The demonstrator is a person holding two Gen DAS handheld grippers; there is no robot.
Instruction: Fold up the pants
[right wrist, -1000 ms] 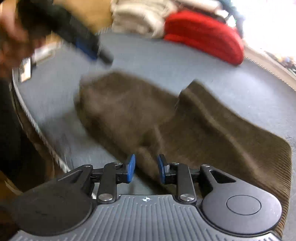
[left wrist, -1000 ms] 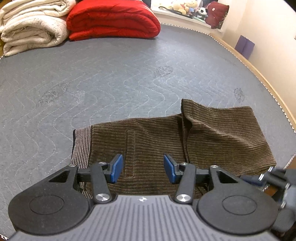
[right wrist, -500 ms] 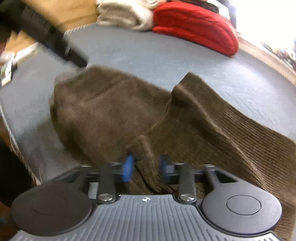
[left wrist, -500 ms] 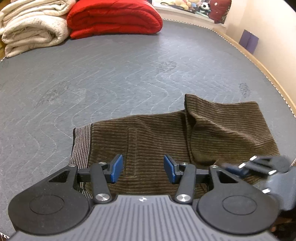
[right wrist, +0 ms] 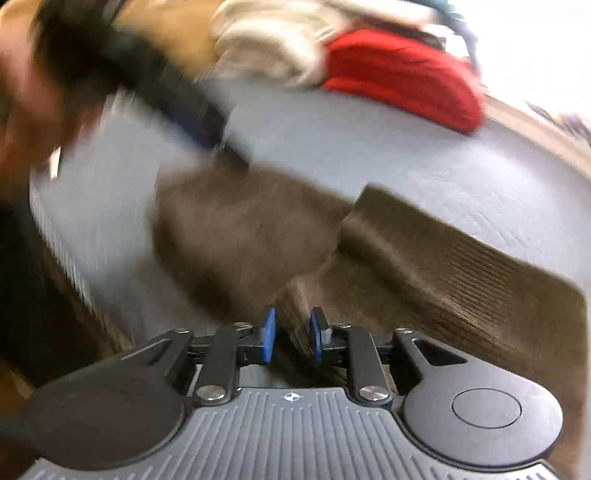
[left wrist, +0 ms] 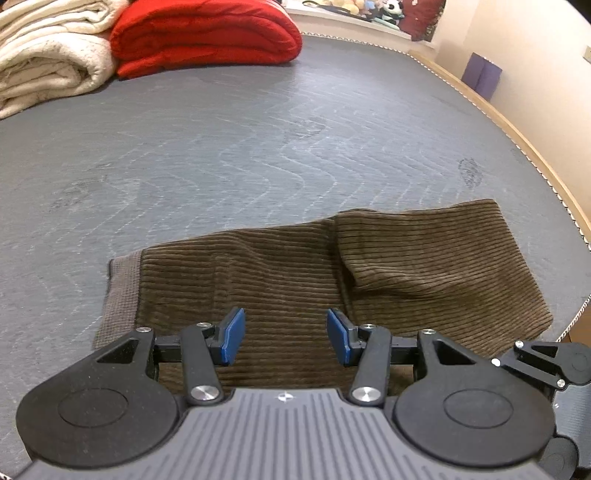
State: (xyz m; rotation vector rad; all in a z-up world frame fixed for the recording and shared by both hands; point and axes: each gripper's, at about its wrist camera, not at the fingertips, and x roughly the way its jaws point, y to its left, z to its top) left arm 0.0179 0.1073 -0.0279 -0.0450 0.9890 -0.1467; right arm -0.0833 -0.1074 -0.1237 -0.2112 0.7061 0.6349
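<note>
The brown corduroy pants [left wrist: 332, 280] lie folded on the grey quilted mattress [left wrist: 258, 147], at its six-o'clock edge. The left hand-held gripper [left wrist: 285, 334] hovers released above them; the right hand-held gripper [right wrist: 292, 334] is opening, a cloth ridge between its pads.

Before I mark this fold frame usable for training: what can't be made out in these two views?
- Right claw grip: a ridge of the pants sits between its opening jaws, but motion blur hides whether the pads press it.
- Left claw, right wrist view: only a dark smear.
- Pants' near edge: hidden behind each claw's body.
- Toys on the ledge: too small, cut by the top edge.
</note>
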